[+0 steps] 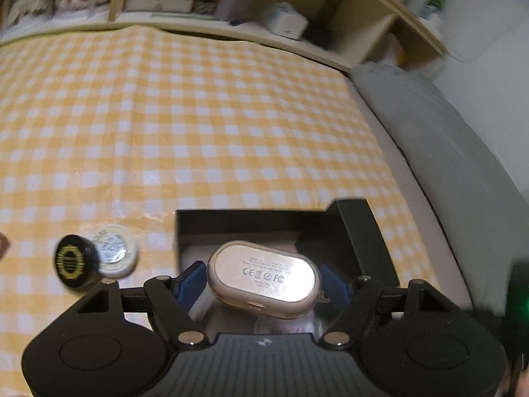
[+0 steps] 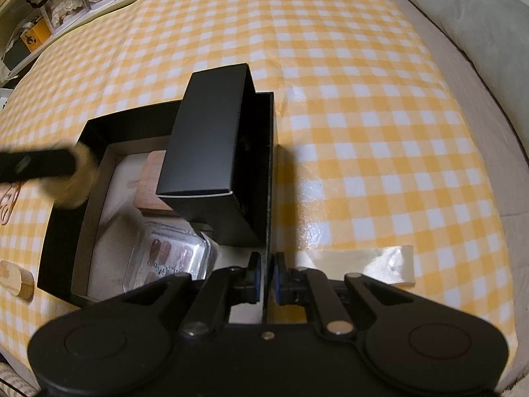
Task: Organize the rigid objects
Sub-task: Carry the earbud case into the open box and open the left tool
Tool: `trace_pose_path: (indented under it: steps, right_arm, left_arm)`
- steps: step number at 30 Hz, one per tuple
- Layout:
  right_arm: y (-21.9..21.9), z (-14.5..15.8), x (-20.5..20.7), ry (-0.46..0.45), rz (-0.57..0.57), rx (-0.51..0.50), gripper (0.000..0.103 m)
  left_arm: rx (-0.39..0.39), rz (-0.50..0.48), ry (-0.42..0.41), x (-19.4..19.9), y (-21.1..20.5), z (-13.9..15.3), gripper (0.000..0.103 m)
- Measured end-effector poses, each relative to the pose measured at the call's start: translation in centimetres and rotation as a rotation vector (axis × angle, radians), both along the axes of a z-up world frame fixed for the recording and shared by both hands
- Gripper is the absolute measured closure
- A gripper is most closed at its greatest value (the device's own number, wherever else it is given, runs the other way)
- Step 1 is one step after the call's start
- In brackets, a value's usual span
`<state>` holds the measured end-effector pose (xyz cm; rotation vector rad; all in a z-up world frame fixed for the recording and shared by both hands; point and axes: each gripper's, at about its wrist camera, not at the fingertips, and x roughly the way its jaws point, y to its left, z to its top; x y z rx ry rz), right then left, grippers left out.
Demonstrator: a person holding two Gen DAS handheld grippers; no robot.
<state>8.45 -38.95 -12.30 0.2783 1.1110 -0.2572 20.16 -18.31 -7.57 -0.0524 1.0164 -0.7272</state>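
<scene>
My left gripper (image 1: 263, 284) is shut on a beige oval case (image 1: 264, 278), its label side facing the camera, held just above an open black box (image 1: 231, 221). In the right wrist view the same gripper and case show as a dark and yellowish blur (image 2: 76, 172) over the box's left wall. My right gripper (image 2: 267, 278) is shut on the thin right wall of the black box (image 2: 269, 172), one blue pad on each side. Inside the box a smaller black carton (image 2: 211, 152) leans on a wooden block (image 2: 148, 182). A clear case of press-on nails (image 2: 168, 258) lies nearer.
A black round jar (image 1: 71, 261) and a white round tin (image 1: 115, 251) lie on the yellow checked cloth (image 1: 198, 115) left of the box. A wooden oval piece (image 2: 16, 281) lies at the left. A strip of tape (image 2: 363, 264) is stuck to the cloth. A grey cushion (image 1: 446, 139) borders the right; shelves (image 1: 231, 0) stand behind.
</scene>
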Motion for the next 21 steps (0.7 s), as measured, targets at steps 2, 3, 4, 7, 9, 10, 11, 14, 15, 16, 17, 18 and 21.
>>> trace_pose_path:
  steps: [2, 3, 4, 7, 9, 10, 11, 14, 15, 16, 17, 18, 21]
  right_arm:
    - [0.0, 0.0, 0.0, 0.000, 0.001, 0.000, 0.095]
    - [0.0, 0.0, 0.0, -0.001, 0.000, 0.001, 0.095]
    - [0.0, 0.0, 0.0, -0.002, 0.001, 0.001, 0.095]
    - [-0.1, 0.0, -0.1, -0.005, 0.005, 0.001, 0.095]
    - [-0.1, -0.1, -0.1, -0.005, 0.006, 0.000, 0.095]
    - [-0.1, 0.0, -0.1, -0.006, 0.007, -0.001, 0.095]
    - [0.0, 0.0, -0.1, -0.005, 0.006, 0.000, 0.095]
    - [-0.1, 0.0, -0.1, -0.007, 0.008, 0.001, 0.095]
    - [0.0, 0.0, -0.1, -0.006, 0.007, 0.000, 0.095]
    - [-0.1, 0.0, 0.0, -0.005, 0.008, 0.000, 0.095]
    - [-0.1, 0.0, 0.0, -0.005, 0.009, -0.001, 0.095]
    - [-0.1, 0.0, 0.0, -0.005, 0.010, -0.003, 0.095]
    - [-0.1, 0.1, 0.1, -0.005, 0.013, -0.004, 0.095]
  left_arm:
    - [0.016, 0.026, 0.011, 0.5, -1.6, -0.4, 0.027]
    - [0.028, 0.032, 0.011, 0.7, -2.2, -0.5, 0.027]
    - [0.045, 0.041, 0.008, 0.8, -3.0, -0.8, 0.027]
    - [0.088, 0.089, 0.015, 1.3, -4.5, -1.5, 0.027]
    - [0.076, 0.113, 0.030, 1.6, -5.0, -2.1, 0.027]
    - [0.067, 0.123, 0.040, 1.8, -5.2, -2.3, 0.027]
    - [0.054, 0.135, 0.051, 1.9, -5.4, -2.6, 0.027]
    - [0.023, 0.153, 0.070, 2.1, -5.9, -3.2, 0.027]
    - [0.015, 0.160, 0.073, 2.2, -5.9, -3.4, 0.027]
    - [0.008, 0.167, 0.072, 2.1, -6.0, -3.6, 0.027]
    - [0.003, 0.177, 0.068, 2.1, -6.1, -3.7, 0.027]
    - [-0.001, 0.183, 0.077, 2.1, -6.1, -4.0, 0.027]
    - [-0.024, 0.190, 0.075, 1.8, -5.7, -4.6, 0.025]
